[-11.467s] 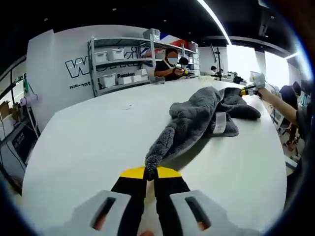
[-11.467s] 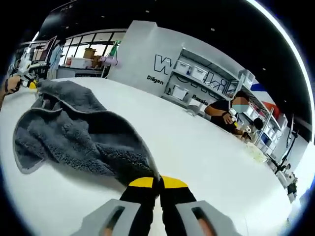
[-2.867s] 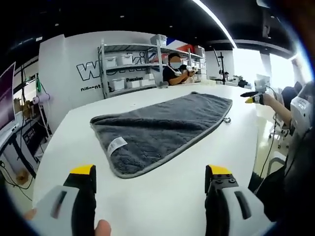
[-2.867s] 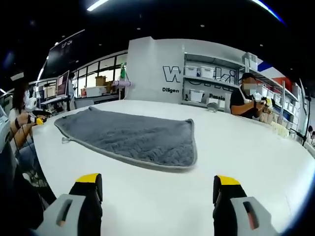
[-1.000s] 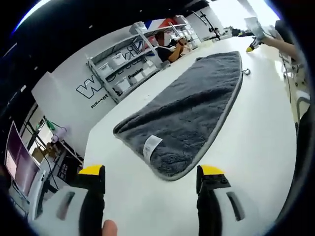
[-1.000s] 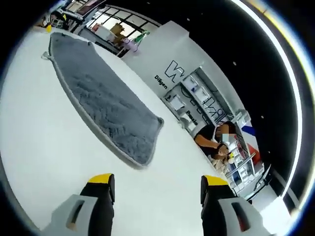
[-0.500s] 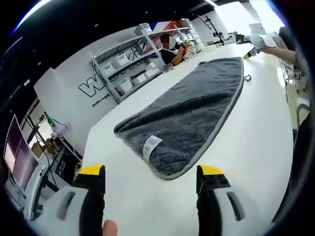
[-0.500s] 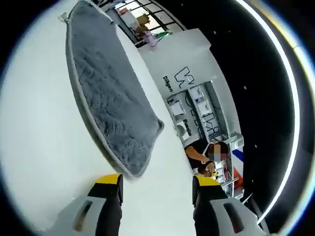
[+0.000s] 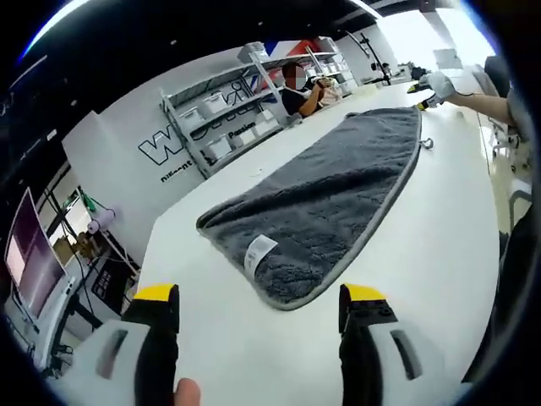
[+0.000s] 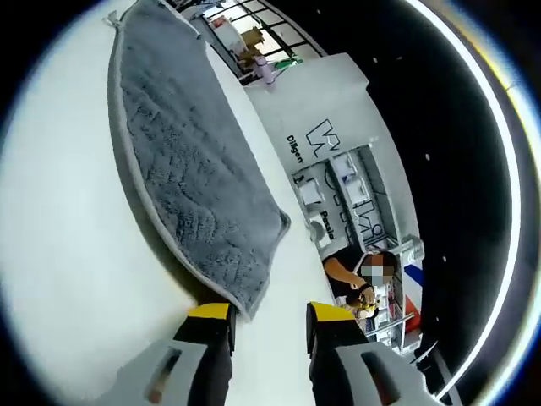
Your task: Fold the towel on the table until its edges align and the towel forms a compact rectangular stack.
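The grey towel (image 9: 325, 199) lies flat along the white tabletop (image 9: 423, 254), its long axis running between the two tools, with the spread right gripper (image 10: 269, 324) already around one corner and the wide-open left gripper (image 9: 258, 298) a little short of the other end.

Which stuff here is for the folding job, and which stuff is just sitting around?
For the job:
- gray towel, spread flat on the white table
- left claw, open
- right claw, open, at the towel's corner

Just around:
- shelves with white bins
- a person sitting at the far side
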{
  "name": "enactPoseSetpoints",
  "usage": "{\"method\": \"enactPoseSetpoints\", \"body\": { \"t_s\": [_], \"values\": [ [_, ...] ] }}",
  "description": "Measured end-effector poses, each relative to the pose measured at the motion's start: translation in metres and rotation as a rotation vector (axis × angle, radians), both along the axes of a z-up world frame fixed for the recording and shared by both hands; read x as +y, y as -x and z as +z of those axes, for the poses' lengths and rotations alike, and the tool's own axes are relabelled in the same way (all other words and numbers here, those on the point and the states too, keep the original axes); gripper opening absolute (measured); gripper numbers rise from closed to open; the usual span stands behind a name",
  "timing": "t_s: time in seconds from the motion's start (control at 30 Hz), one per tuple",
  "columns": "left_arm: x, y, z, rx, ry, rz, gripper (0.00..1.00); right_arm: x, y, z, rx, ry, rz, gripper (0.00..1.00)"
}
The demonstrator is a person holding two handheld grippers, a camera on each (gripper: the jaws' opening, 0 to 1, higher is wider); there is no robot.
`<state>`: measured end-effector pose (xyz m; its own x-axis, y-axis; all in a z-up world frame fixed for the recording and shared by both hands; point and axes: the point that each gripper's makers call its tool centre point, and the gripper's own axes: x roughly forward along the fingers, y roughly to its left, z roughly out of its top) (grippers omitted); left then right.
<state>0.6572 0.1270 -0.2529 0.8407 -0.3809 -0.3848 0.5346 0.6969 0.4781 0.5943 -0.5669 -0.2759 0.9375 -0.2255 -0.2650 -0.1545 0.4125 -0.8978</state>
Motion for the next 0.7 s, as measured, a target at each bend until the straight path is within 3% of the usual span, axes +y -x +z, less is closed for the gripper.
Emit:
{"method": "enactPoseSetpoints", "body": {
  "t_s": [0.1, 0.27, 0.37, 0.5, 0.67, 0.7],
  "values": [
    [-0.004, 0.005, -0.001, 0.006, 0.022, -0.003, 0.84, 0.000, -0.001, 0.000, 0.006, 0.001, -0.005, 0.31],
    [-0.012, 0.013, 0.001, 0.002, 0.052, -0.021, 0.85, 0.000, 0.000, -0.003, 0.003, -0.075, 0.001, 0.25],
    [-0.019, 0.019, 0.002, 0.020, 0.126, -0.035, 0.86, 0.000, 0.001, -0.006, 0.004, -0.117, 0.008, 0.21],
    [-0.031, 0.028, 0.008, 0.046, 0.275, -0.059, 0.88, 0.001, 0.000, -0.010, 0.016, -0.153, 0.012, 0.15],
    [-0.042, 0.037, 0.004, 0.042, 0.277, -0.075, 0.91, 0.000, -0.001, -0.015, 0.026, -0.236, 0.000, 0.06],
    [-0.050, 0.041, 0.004, 0.062, 0.332, -0.085, 0.91, -0.002, -0.002, -0.016, 0.022, -0.280, -0.010, 0.06]
  ]
}}
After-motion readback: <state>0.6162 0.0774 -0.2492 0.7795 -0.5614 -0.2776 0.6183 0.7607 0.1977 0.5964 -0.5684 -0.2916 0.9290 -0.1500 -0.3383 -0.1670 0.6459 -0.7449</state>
